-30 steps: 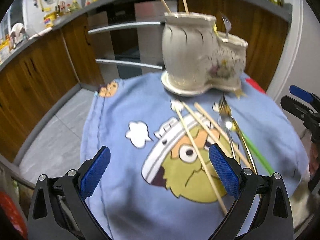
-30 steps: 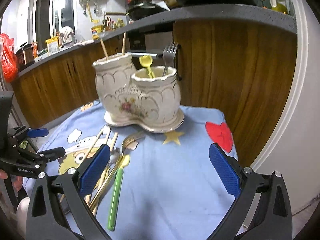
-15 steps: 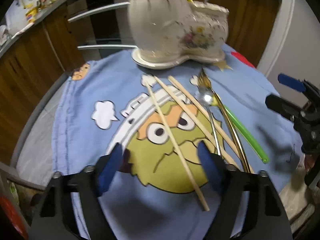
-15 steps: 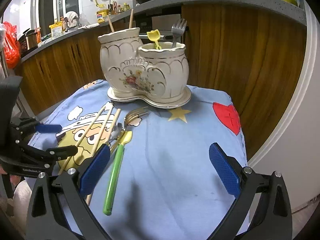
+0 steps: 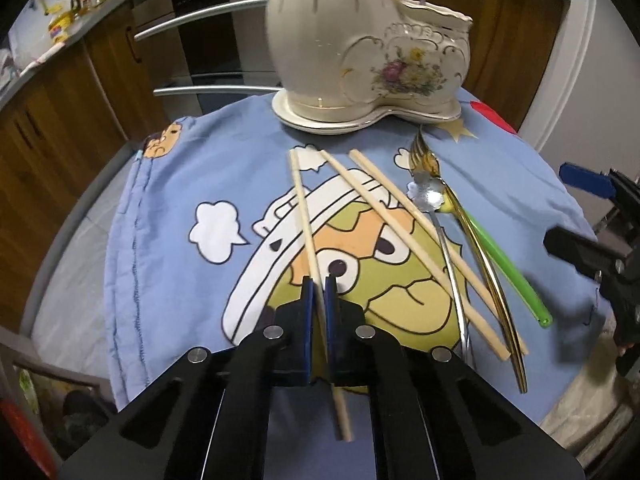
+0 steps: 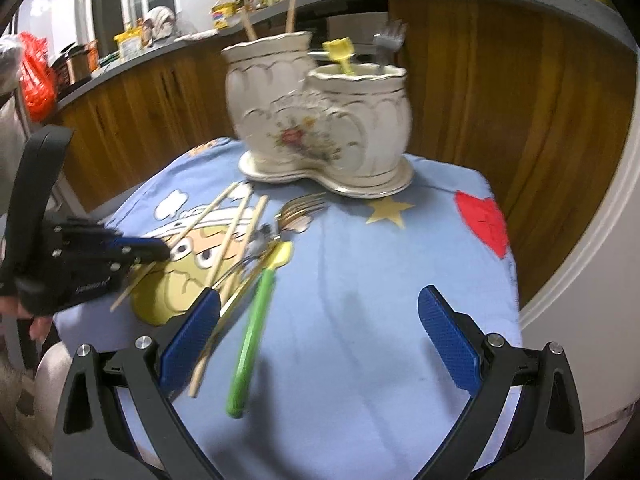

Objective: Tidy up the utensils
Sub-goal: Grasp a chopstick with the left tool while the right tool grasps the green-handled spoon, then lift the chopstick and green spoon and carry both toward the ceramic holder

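Upper middle of the frame: cream holder (image 6: 320,120), two chopsticks in taller cup, yellow spoon (image 6: 340,56) and fork (image 6: 388,40) in shorter. Left claw (image 5: 319,296) just clamped onto chopstick (image 5: 304,208) lower centre; right claw (image 6: 320,332) wide apart, gripping nothing.

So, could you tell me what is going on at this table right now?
A person with a gripper in each hand is sorting utensils into the ceramic holder. The left gripper has just closed on the leftmost chopstick, which lies on the blue cloth. Two more chopsticks, a fork and a green-handled spoon lie loose beside it. The right gripper hovers open, holding nothing.
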Motion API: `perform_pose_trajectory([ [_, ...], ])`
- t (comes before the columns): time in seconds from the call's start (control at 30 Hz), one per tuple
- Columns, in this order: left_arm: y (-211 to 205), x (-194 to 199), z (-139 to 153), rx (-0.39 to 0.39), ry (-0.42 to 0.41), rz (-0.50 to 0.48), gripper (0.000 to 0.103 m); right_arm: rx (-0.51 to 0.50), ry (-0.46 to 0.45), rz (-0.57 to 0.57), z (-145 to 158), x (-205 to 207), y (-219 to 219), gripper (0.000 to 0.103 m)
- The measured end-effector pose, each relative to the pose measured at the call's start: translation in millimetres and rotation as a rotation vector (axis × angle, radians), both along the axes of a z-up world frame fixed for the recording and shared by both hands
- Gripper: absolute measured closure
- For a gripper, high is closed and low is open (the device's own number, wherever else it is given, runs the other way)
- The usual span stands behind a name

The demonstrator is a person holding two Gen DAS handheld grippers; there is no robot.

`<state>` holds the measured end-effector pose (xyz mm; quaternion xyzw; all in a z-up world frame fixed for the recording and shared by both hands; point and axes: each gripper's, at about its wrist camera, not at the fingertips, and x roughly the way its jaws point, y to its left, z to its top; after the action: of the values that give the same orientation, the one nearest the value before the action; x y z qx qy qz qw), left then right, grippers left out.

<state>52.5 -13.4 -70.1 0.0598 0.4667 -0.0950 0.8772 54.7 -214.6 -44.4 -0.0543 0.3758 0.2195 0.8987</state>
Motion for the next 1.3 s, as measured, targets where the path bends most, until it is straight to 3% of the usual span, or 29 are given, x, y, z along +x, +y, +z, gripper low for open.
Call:
perform_pose_trajectory([
  [0.2,5.9,-7.5,2.0,0.008,-0.001,-0.004,0.098,-0.094,0.081,0.083,-12.8,-2.6,22.9,0.043],
  [0.37,9.6,-14.1,7.0,-0.006,-0.013,-0.017,0.098,-0.134,0.154,0.136,-23.7,-0.3,37.1,0.062],
  [0.5,11.9,-15.0,6.9,-0.020,-0.013,-0.018,0.098,-0.157,0.156,0.137,-24.7,5.3,43.8,0.070],
  [0.67,11.3,-15.7,4.9,-0.029,-0.004,-0.029,0.098,-0.150,0.168,0.160,-24.3,8.6,45.9,0.092],
  [1.1,13.6,-22.6,16.8,-0.051,-0.024,-0.034,0.098,-0.128,0.126,0.095,-7.7,-6.0,1.7,0.094],
  [1.3,5.5,-27.4,5.2,-0.025,0.033,-0.077,0.098,-0.140,0.169,0.099,-12.9,-9.5,-13.8,0.094],
])
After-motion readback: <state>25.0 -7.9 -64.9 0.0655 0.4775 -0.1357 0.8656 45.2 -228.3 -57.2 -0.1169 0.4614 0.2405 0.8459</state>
